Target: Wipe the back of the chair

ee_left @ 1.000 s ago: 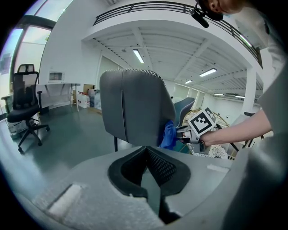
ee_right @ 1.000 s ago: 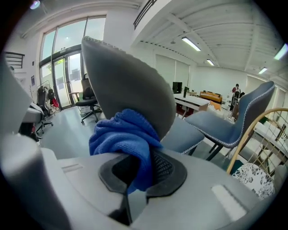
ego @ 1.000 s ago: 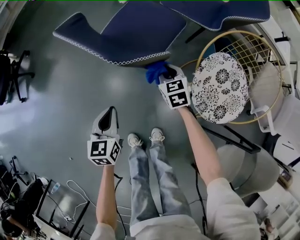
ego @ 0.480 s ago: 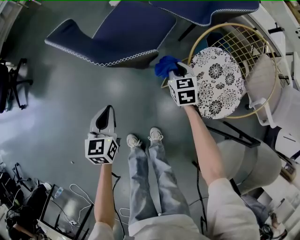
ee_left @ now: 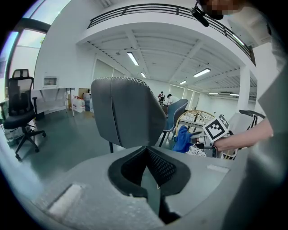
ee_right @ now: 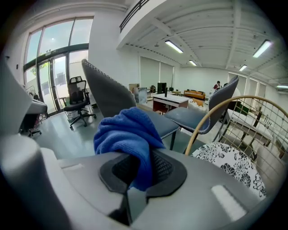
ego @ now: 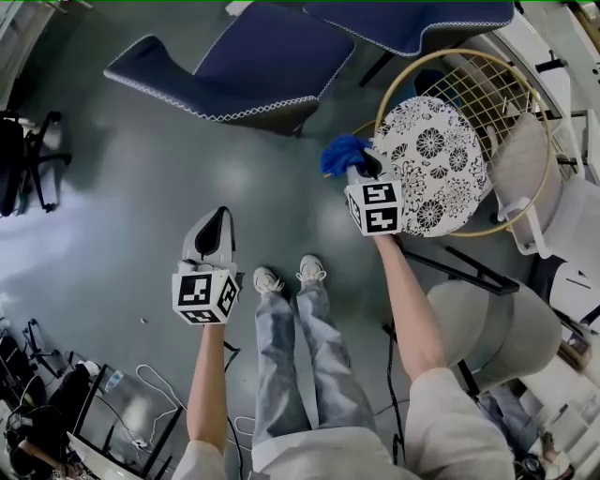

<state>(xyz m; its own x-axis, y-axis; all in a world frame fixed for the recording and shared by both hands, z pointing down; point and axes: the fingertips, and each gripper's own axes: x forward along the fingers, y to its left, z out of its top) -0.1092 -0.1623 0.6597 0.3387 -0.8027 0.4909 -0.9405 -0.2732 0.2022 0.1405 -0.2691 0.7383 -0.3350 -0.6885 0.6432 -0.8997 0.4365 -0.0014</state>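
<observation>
right gripper (ego: 364, 169): jaws drawn narrow and clamped on a fold of a blue cloth (ego: 343, 154). in the right gripper view the rest of the cloth bunches above the jaws and a little to their left.

chair (ego: 246, 67): dark blue with white stitching along the edge, standing ahead of the person at the top of the head view. the cloth is not touching it. in the head view the cloth hangs in the air near the chair's right edge, over the grey floor (ego: 112, 197). in the right gripper view the chair's back rises behind the cloth on the left.

left gripper (ego: 221, 217): held lower and to the left, well apart from the chair. its jaws are together with nothing between them. the left gripper view faces the upright rear of the chair's back, which fills the middle of that view; the right gripper and the cloth show beyond it on the right.

surroundings: just right of the cloth is a round chair with a gold wire rim (ego: 536, 94) and a flowered cushion (ego: 437, 161). a second blue chair (ego: 412, 21) stands at the top edge. a black office chair (ego: 26, 150) stands at the far left. the person's shoes (ego: 291, 277) rest on the floor between the two arms.
</observation>
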